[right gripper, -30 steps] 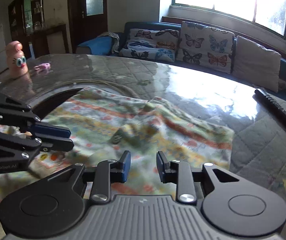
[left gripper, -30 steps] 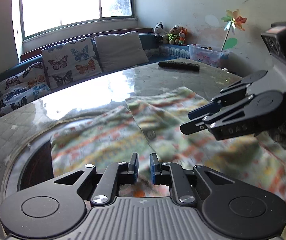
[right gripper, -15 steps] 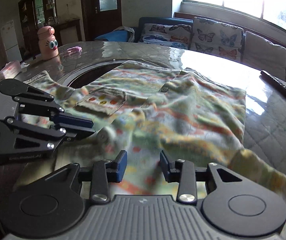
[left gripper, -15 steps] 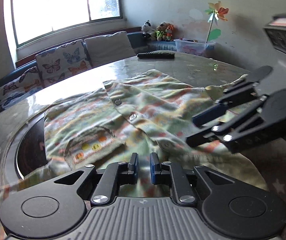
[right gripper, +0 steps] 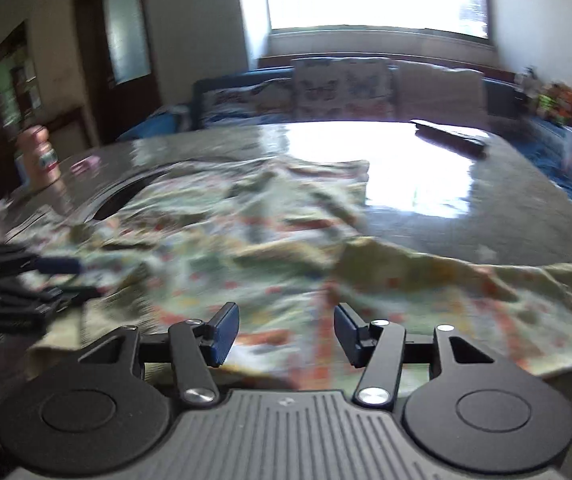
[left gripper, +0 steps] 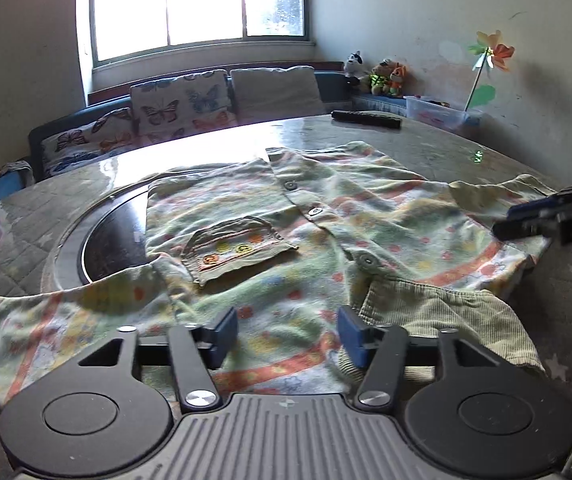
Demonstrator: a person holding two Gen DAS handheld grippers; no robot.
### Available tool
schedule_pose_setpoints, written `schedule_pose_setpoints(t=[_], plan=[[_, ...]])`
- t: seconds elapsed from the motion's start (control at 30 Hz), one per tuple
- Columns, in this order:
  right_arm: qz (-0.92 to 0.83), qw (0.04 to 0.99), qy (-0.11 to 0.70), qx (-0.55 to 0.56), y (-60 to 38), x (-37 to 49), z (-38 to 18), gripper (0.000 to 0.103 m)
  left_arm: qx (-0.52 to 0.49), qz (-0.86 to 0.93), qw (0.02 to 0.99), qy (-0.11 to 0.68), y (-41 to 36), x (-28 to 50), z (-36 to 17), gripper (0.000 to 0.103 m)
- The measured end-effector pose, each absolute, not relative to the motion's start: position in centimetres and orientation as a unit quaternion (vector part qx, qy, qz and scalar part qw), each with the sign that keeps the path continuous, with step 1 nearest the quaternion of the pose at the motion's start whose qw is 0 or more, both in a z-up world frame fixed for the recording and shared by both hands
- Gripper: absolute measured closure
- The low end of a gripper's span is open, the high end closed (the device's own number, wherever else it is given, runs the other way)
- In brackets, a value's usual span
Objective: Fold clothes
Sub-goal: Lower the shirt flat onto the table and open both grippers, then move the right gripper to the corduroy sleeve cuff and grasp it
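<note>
A small pale green shirt [left gripper: 286, 240] with orange and yellow print, buttons and a chest pocket lies spread front-up on the round table [left gripper: 406, 140]. Its corduroy collar [left gripper: 446, 312] lies nearest me. My left gripper [left gripper: 286, 336] is open and empty just above the collar end of the shirt. My right gripper [right gripper: 286, 332] is open and empty over the shirt [right gripper: 266, 248] near its right sleeve; that view is blurred. The right gripper's fingers [left gripper: 546, 216] show at the right edge of the left wrist view.
A black remote [left gripper: 366, 119] lies at the table's far side. A dark round inset [left gripper: 114, 240] sits under the shirt's left part. A pink figure [right gripper: 42, 160] stands at the table's left. A sofa with butterfly cushions [left gripper: 182, 108] stands behind.
Both grippers have opened and let go of the shirt, which now lies flat on the table. Both have pulled back toward the collar end; the right one is still moving.
</note>
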State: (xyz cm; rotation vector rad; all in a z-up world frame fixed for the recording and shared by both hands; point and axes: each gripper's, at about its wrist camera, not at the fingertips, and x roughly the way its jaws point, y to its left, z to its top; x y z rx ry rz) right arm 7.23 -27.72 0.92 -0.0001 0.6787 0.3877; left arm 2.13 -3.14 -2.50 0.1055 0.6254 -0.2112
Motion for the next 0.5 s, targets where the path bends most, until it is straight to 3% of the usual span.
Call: schedule_pose_setpoints(t=[0.03,0.2,0.5], plan=[[0.172,0.927,0.332,0.008,-28.7,7.8,0.7,0.045,0.051,-0.1,0.945,0.307,-3.0,2.1,-2.5,0.02],[0.089,0.939,0.332,0.029,-32.9,10.8,-0.4,0.039,0.041,-0.09,0.945,0.31,-2.6,2.1,-2.6,0.007],[0.006,0.943,0.33,0.041,-38.5,14.0,-1.6,0.036,0.033,-0.081,0.942,0.323,-2.2,2.3,-2.9,0.0]])
